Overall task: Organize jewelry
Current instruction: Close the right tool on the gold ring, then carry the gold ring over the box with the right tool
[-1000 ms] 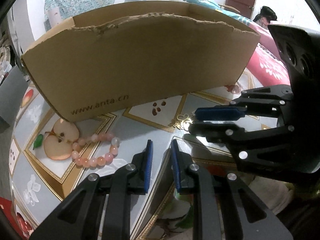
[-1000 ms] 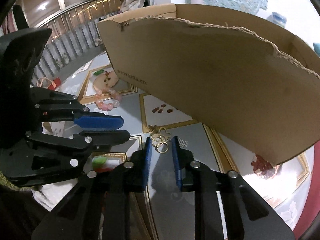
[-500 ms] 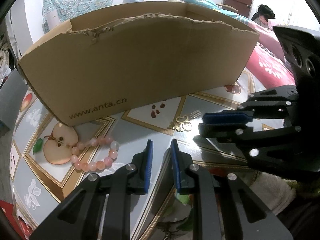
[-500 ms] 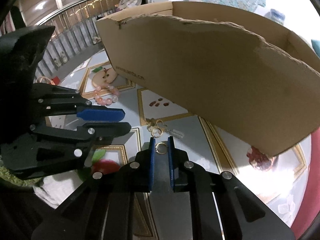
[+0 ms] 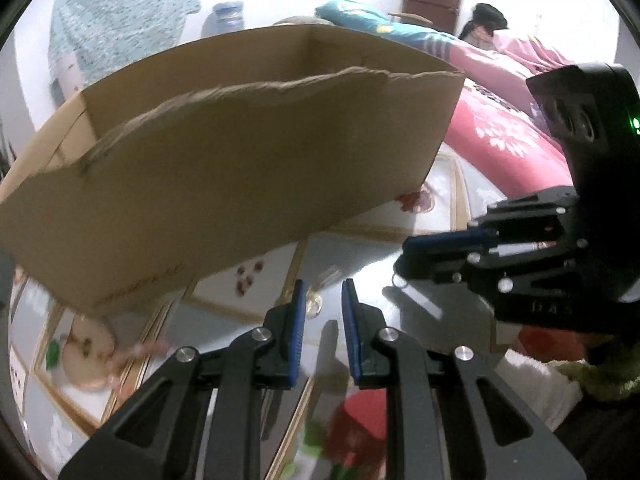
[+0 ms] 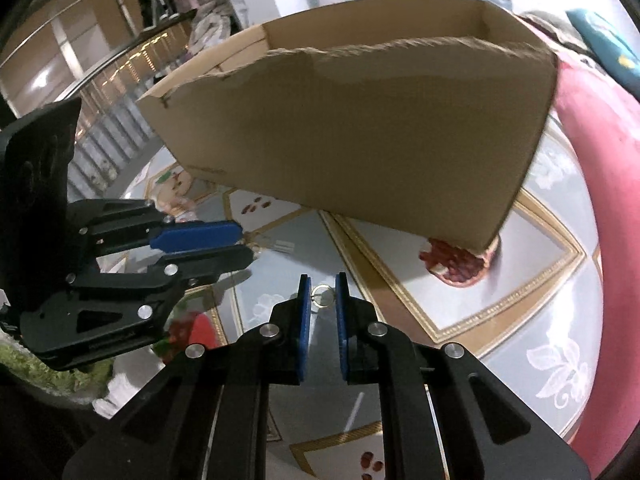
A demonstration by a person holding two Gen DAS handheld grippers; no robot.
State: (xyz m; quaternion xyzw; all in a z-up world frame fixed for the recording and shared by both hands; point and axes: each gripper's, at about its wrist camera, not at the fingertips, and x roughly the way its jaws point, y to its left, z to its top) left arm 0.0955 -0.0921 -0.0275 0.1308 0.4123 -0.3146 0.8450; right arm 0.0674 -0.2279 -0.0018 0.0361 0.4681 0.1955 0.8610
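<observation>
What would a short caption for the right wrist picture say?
Right gripper holds a small gold ring before a torn cardboard box.

You see a small gold ring (image 6: 322, 295) pinched upright between the blue pads low in the center of the right wrist frame, while the torn-rimmed cardboard box (image 6: 360, 136) fills the upper middle, open-topped.

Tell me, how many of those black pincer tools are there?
2. The left gripper hovers open above the table, holding nothing; the right gripper beside it pinches a small gold ring in its fingers. None seem hidden.
</observation>
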